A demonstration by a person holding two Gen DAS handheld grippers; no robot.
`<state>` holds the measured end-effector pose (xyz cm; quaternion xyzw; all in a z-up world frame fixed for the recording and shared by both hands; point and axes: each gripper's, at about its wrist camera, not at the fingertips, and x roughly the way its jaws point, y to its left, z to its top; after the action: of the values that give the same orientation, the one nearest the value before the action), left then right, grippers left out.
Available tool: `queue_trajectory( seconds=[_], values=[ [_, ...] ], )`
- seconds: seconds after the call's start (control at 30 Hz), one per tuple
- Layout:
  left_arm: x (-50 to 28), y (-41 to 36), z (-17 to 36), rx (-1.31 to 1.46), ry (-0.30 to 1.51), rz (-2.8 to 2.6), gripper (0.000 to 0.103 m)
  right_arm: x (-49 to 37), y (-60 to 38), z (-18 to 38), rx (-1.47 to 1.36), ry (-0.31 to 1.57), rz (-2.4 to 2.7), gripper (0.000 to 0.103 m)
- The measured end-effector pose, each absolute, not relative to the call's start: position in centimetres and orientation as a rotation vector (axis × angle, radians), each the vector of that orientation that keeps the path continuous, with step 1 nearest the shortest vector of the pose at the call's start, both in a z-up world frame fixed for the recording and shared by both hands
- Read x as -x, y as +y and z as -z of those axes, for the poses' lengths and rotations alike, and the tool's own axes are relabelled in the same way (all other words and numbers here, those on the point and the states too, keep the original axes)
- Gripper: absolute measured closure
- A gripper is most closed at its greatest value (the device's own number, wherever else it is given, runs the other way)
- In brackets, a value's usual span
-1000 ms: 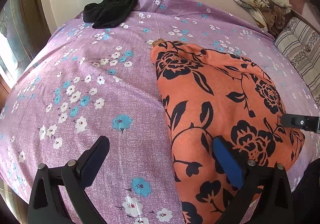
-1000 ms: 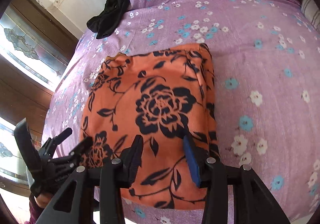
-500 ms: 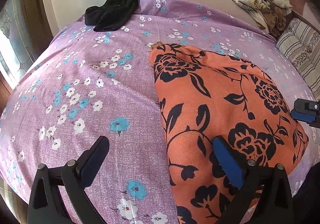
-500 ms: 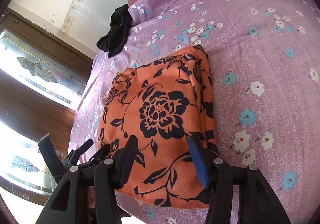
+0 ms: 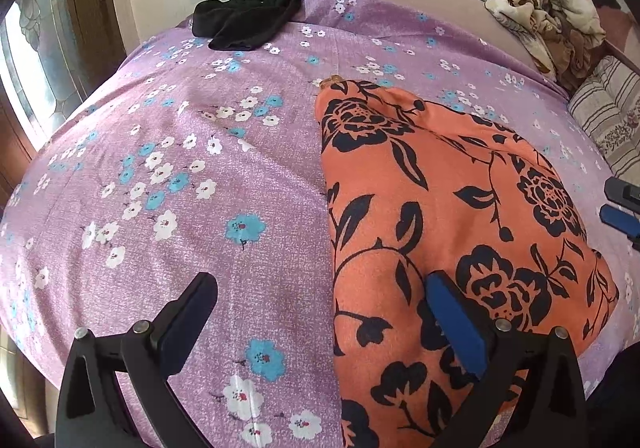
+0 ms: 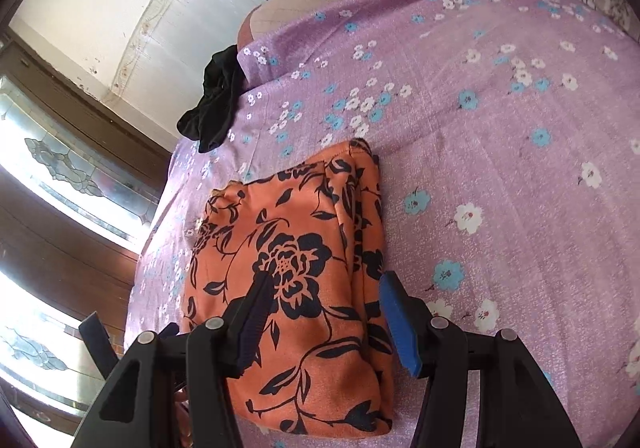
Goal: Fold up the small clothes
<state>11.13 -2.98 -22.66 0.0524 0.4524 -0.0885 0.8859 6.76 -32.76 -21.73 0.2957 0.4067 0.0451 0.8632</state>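
orange floral garment (image 6: 304, 280) folded flat on bed (image 6: 500, 176) | left gripper (image 5: 320, 324) and right gripper (image 6: 324, 312) jaws apart, empty, lifted back since a second ago (fold looks finished) | next: black garment (image 5: 248, 20)

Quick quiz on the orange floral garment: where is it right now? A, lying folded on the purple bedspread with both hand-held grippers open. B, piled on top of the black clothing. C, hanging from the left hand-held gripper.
A: the orange floral garment lies folded on the purple bedspread; the left hand-held gripper and right hand-held gripper are both open, and the black clothing sits apart.
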Motion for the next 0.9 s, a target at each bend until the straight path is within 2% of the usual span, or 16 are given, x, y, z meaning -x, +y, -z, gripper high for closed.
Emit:
queue_trajectory(
  seconds=[0.2, 0.33, 0.47, 0.9],
  values=[
    [-8.2, -3.0, 17.2, -0.165, 0.822, 0.110, 0.000, -5.1, -30.2, 18.9, -0.390, 0.755, -0.030, 0.044],
    [-6.4, -3.0, 12.7, -0.159, 0.749, 0.096, 0.000, -3.1, -28.8, 17.0, -0.335, 0.711, 0.008, 0.039],
    [-4.7, -3.1, 8.9, -0.169, 0.665, 0.083, 0.000, -0.7, -27.7, 14.6, -0.306, 0.673, 0.032, 0.038],
    [1.6, -2.7, -1.4, -0.135, 0.482, 0.094, 0.000, 7.2, -23.6, 2.3, -0.172, 0.475, 0.049, 0.033]
  ],
)
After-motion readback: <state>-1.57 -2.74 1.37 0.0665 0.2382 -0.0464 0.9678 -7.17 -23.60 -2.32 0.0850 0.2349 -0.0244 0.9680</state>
